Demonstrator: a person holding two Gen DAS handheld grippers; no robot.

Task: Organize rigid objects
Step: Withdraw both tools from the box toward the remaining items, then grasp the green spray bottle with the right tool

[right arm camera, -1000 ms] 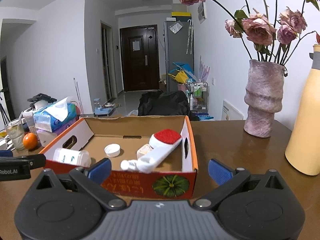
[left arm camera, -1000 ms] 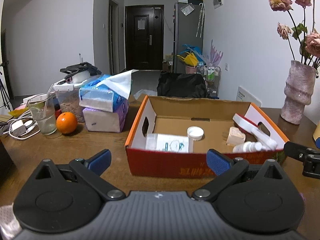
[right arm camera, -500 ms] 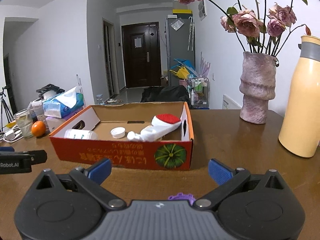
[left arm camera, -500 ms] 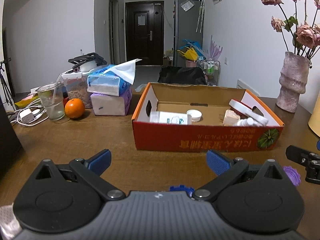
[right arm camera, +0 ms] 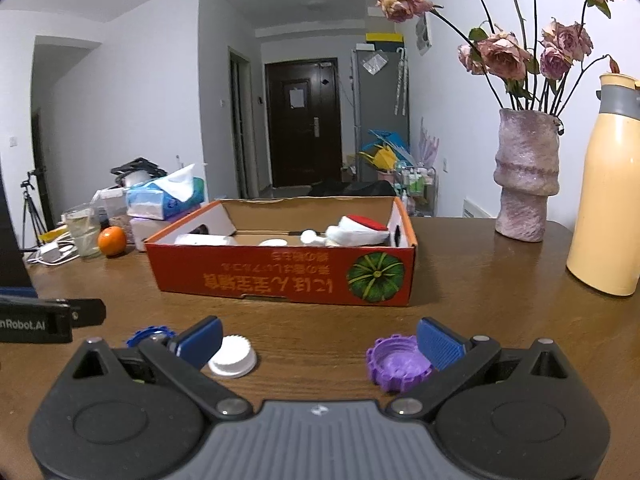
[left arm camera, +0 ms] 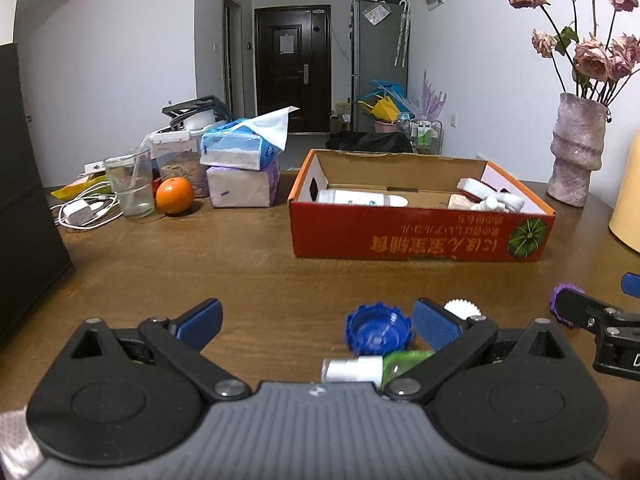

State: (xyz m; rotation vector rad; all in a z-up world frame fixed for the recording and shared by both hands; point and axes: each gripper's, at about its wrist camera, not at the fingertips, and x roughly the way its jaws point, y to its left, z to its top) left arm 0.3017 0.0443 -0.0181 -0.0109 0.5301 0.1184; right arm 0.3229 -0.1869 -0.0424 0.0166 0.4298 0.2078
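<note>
An orange cardboard box (left arm camera: 420,236) (right arm camera: 280,276) stands mid-table and holds a white bottle (left arm camera: 358,199), a white cap and a red-and-white brush (right arm camera: 360,227). On the wood near me lie a blue cap (left arm camera: 378,330) (right arm camera: 150,334), a white cap (right arm camera: 233,357) (left arm camera: 460,307), a purple cap (right arm camera: 398,364) (left arm camera: 568,296) and a small green bottle with a white cap (left arm camera: 376,366). My left gripper (left arm camera: 318,326) is open, the blue cap just inside its right finger. My right gripper (right arm camera: 318,344) is open, with the white and purple caps lying between its fingers.
At the back left sit tissue packs (left arm camera: 240,168), an orange (left arm camera: 175,195), a glass (left arm camera: 130,182) and a charger cable (left arm camera: 82,212). A pink vase with dried roses (right arm camera: 524,176) and a yellow flask (right arm camera: 610,200) stand right. A dark block (left arm camera: 24,192) edges the left.
Both grippers have drawn back from the box and come down toward the table. The caps and small green bottle near the front have come into view.
</note>
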